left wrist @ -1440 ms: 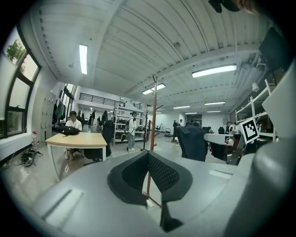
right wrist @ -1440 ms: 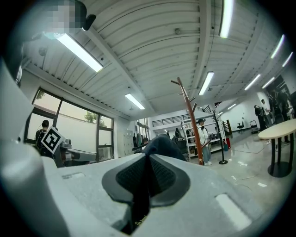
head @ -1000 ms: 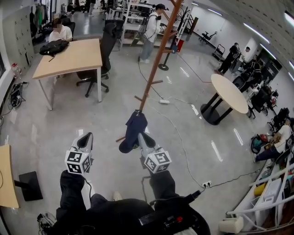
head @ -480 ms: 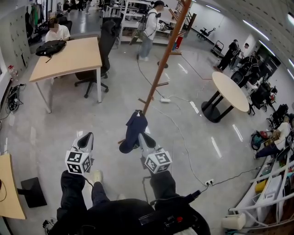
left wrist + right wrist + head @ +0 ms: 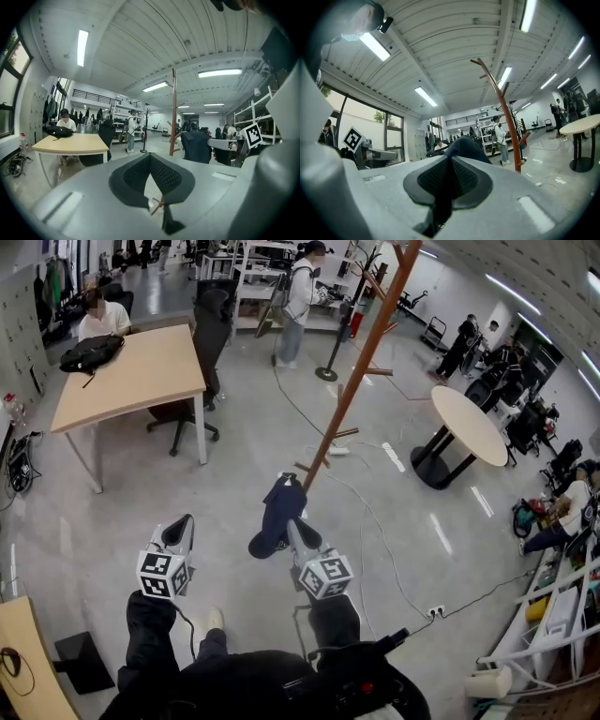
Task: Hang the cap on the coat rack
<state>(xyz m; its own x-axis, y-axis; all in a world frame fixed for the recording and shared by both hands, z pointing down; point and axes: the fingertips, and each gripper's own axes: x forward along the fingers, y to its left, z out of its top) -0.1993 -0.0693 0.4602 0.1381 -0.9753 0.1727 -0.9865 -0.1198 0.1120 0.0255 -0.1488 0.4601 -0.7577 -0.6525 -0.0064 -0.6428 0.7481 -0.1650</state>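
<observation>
A dark navy cap (image 5: 279,512) hangs from my right gripper (image 5: 294,529), which is shut on its fabric. In the right gripper view the cap (image 5: 461,143) bulges just past the closed pads (image 5: 466,176). The coat rack (image 5: 361,362), a brown wooden pole with short pegs, rises just beyond the cap and leans up to the right; its pole (image 5: 506,122) stands ahead on the right. My left gripper (image 5: 178,532) is held level to the left, shut and empty. Its view shows the rack pole (image 5: 174,112) and the cap (image 5: 197,146) to the right.
A wooden desk (image 5: 131,367) with a black bag and an office chair (image 5: 202,334) stands back left. A round table (image 5: 469,427) is at the right. Cables (image 5: 375,521) run over the floor by the rack's foot. A person (image 5: 298,296) and another stand (image 5: 333,352) are behind.
The view has advanced toward the coat rack, whose pole now reaches further right in the head view. Both grippers keep their pose, and the cap stays in the right one.
</observation>
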